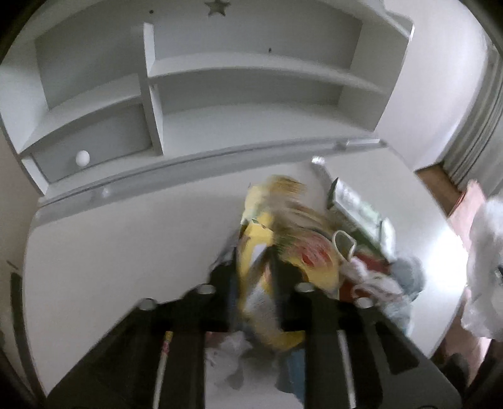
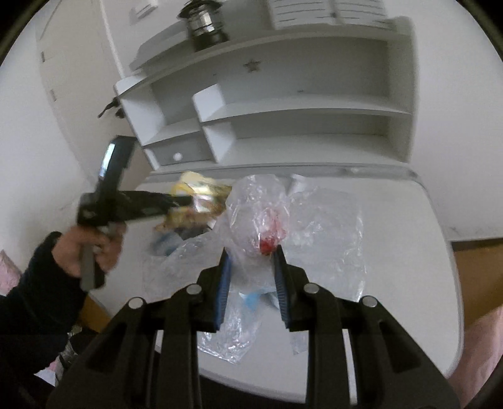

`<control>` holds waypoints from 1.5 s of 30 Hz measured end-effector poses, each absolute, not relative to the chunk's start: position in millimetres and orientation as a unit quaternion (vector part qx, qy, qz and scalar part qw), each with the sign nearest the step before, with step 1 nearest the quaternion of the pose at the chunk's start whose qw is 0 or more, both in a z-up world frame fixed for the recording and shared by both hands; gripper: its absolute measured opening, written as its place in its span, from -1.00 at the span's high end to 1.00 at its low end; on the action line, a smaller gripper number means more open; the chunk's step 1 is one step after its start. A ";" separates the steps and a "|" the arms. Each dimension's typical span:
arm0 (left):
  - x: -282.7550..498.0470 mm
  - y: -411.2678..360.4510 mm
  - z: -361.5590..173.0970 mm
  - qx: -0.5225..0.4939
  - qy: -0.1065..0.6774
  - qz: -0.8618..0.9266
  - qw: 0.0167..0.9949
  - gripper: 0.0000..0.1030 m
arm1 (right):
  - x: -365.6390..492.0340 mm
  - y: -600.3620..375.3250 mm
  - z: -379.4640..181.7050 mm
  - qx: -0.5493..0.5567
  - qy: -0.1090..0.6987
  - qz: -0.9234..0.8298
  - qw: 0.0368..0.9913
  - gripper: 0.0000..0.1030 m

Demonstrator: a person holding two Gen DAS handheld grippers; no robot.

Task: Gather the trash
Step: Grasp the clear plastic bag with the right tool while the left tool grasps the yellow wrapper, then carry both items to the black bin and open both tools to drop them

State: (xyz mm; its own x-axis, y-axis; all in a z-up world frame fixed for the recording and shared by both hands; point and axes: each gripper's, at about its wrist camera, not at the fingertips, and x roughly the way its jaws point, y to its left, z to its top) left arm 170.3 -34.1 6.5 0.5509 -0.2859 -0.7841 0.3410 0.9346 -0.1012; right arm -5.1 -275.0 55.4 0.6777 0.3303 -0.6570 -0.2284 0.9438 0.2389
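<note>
Left gripper: fingers pressed together on a yellow wrapper, which bulges up between and ahead of them.

Right gripper: blue-padded fingers pinching a clear plastic bag; a red scrap sits inside the bag, just ahead of the fingertips.

Trash pile: crumpled white paper, a red-and-green packet and grey wadding, close to the right of the left gripper on the white desk.

Beyond both grippers: white shelf unit with a star cut-out, and a small drawer with a round knob.

Left of the right gripper: a hand in a dark sleeve holds the left tool.

On top of the shelf unit: a dark metal vessel.
</note>
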 end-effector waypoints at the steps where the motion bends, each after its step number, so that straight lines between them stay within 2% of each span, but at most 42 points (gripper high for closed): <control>1: 166.2 -33.4 13.6 0.038 0.429 -0.169 0.887 0.85 | -14.2 -284.7 55.6 0.073 0.367 0.143 0.916 0.48; 8: 115.5 -38.3 90.2 0.050 0.330 -0.146 0.931 0.86 | -81.7 -381.0 49.1 0.139 0.335 0.049 0.931 0.48; 12: 79.6 -96.8 109.7 0.061 0.303 -0.215 0.926 0.86 | -129.4 -439.2 33.1 0.161 0.328 -0.034 0.930 0.48; 14: 55.5 -152.3 103.5 0.074 0.301 -0.281 0.908 0.86 | -161.7 -472.3 20.9 0.176 0.326 -0.086 0.925 0.48; 22: -52.4 -377.4 26.4 0.134 0.342 -0.533 0.762 0.86 | -300.0 -579.9 -56.2 0.258 0.345 -0.248 0.868 0.48; 28: -104.4 -496.0 -83.8 0.190 0.407 -0.606 0.656 0.86 | -367.1 -626.6 -147.9 0.341 0.376 -0.300 0.807 0.48; 34: -100.6 -559.0 -206.4 0.243 0.488 -0.588 0.597 0.86 | -373.5 -650.2 -244.3 0.404 0.419 -0.292 0.759 0.48; 37: -105.3 -579.8 -242.1 0.264 0.499 -0.579 0.588 0.86 | -362.6 -661.1 -279.4 0.420 0.436 -0.282 0.744 0.48; 42: -113.1 -598.4 -274.7 0.285 0.515 -0.572 0.571 0.83 | -338.9 -683.7 -301.6 0.431 0.446 -0.273 0.735 0.48; 44: -111.2 -602.1 -277.1 0.289 0.518 -0.572 0.567 0.67 | -336.1 -685.5 -307.5 0.430 0.450 -0.271 0.734 0.48; 45: -111.1 -598.7 -275.9 0.289 0.516 -0.572 0.568 0.38 | -335.2 -685.6 -310.5 0.429 0.453 -0.271 0.733 0.48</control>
State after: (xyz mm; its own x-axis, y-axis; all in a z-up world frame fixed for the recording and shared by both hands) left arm -111.1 -598.7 -275.9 -0.1869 -0.3510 -0.9175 0.9486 0.1783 -0.2615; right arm -335.2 -685.6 -310.5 0.4436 -0.0085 -0.8962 0.7852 0.4857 0.3841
